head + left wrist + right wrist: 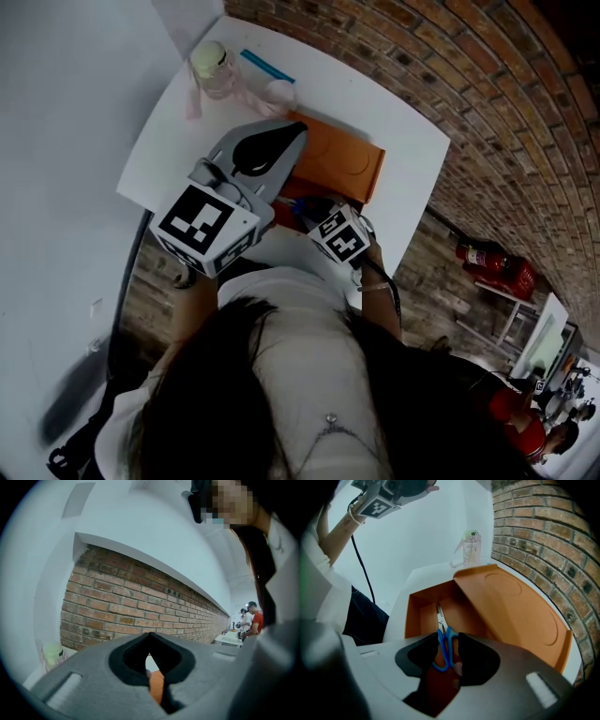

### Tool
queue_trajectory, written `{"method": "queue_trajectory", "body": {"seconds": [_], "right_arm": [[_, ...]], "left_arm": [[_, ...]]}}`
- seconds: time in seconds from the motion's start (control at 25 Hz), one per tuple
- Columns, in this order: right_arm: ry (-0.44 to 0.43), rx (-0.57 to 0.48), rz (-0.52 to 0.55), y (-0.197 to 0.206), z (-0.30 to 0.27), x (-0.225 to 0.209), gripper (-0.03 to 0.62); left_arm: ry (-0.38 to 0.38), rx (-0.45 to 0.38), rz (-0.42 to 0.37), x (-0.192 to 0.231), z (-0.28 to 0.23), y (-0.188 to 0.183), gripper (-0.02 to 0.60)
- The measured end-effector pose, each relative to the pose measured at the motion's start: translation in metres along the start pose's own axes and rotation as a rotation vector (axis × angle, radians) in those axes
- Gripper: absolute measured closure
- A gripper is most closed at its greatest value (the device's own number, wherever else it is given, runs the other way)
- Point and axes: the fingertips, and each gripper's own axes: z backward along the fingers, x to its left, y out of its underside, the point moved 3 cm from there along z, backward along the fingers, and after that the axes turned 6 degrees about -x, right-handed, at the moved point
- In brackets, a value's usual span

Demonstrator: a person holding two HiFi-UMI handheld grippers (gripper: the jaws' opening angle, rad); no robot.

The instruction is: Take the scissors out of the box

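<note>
The scissors (440, 620) lay inside the box (415, 616), centre frame, handles partly hidden between the wide-apart jaws of the right gripper (444, 645), ungripped. The left gripper (150, 635) had its jaws together, empty; the head view hid the scissors.

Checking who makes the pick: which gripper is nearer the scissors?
Right. The right gripper hangs over the scissors in the open box, jaws apart astride their handles. The left gripper is held higher, away from the box.
</note>
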Motion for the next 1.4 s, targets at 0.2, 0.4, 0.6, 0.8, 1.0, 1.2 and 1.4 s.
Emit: {"method": "queue_trajectory", "body": {"seconds": [0.2, 0.4, 0.6, 0.8, 1.0, 1.2, 1.4], "right_arm": [[-0.015, 0.025, 0.013, 0.003, -0.003, -0.001, 0.447], [-0.037, 0.066, 0.033, 0.006, -0.009, -0.001, 0.447], [-0.049, 0.099, 0.059, 0.01, -0.013, 0.0, 0.447], [-0.054, 0.118, 0.115, 0.006, -0.015, 0.001, 0.447], [-0.043, 0.161, 0.183, 0.008, -0.018, 0.002, 0.444], [-0.034, 0.188, 0.222, 0.01, -0.02, 0.004, 0.444], [-0.038, 0.186, 0.223, 0.01, -0.021, 0.003, 0.442]], "left_arm": [[-0.01, 0.007, 0.003, 0.003, -0.001, 0.001, 0.581], [-0.026, 0.015, 0.008, 0.009, -0.001, 0.003, 0.581], [-0.032, 0.022, 0.016, 0.013, -0.003, 0.006, 0.581], [-0.031, 0.027, 0.016, 0.017, -0.006, 0.008, 0.581], [-0.027, 0.026, 0.023, 0.017, -0.006, 0.009, 0.581], [-0.03, 0.027, 0.023, 0.019, -0.005, 0.009, 0.581], [-0.027, 0.025, 0.023, 0.019, -0.005, 0.01, 0.581]]}}
